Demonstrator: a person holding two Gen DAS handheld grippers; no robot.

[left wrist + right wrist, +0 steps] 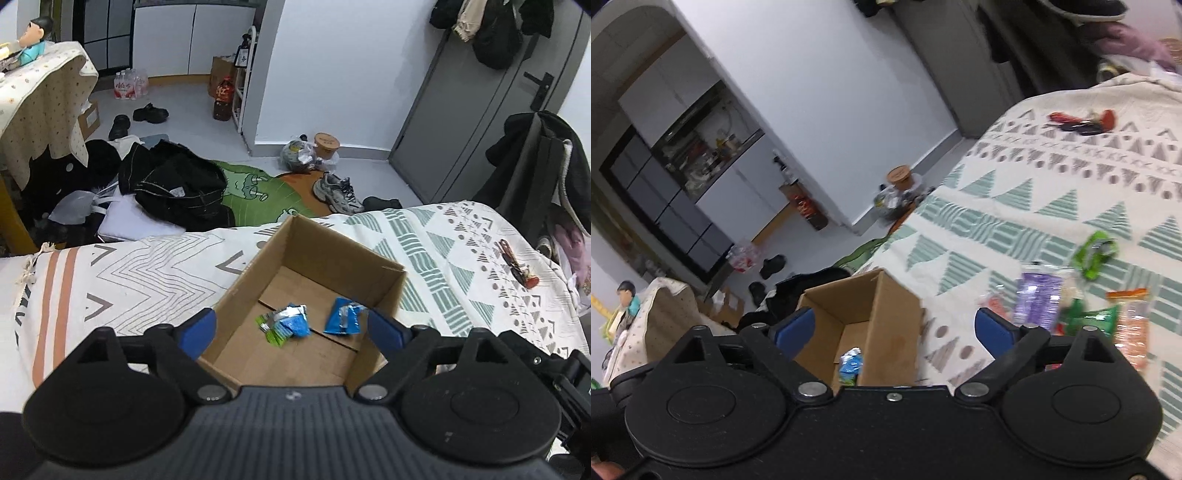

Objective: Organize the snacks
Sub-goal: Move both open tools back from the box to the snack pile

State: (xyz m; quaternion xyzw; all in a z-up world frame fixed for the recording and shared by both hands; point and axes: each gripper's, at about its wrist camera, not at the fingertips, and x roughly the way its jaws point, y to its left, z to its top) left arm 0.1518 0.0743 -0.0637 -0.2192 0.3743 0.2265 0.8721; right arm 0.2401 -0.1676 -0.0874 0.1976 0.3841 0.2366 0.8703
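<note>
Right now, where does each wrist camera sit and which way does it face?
Left wrist: behind the open left gripper, looking down into the cardboard box holding blue snack packets; only its fingers show.
Right wrist: behind the open right gripper, tilted, facing the box and loose snacks on the patterned bedspread; only its fingers show.
Shared: the box, bedspread, and the room's floor clutter.

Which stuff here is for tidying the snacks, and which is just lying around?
For the job:
cardboard box
blue packets in the box
loose snack packets on the bed cover

Just lying about:
sneaker
black clothes on the floor
keys on the bed
</note>
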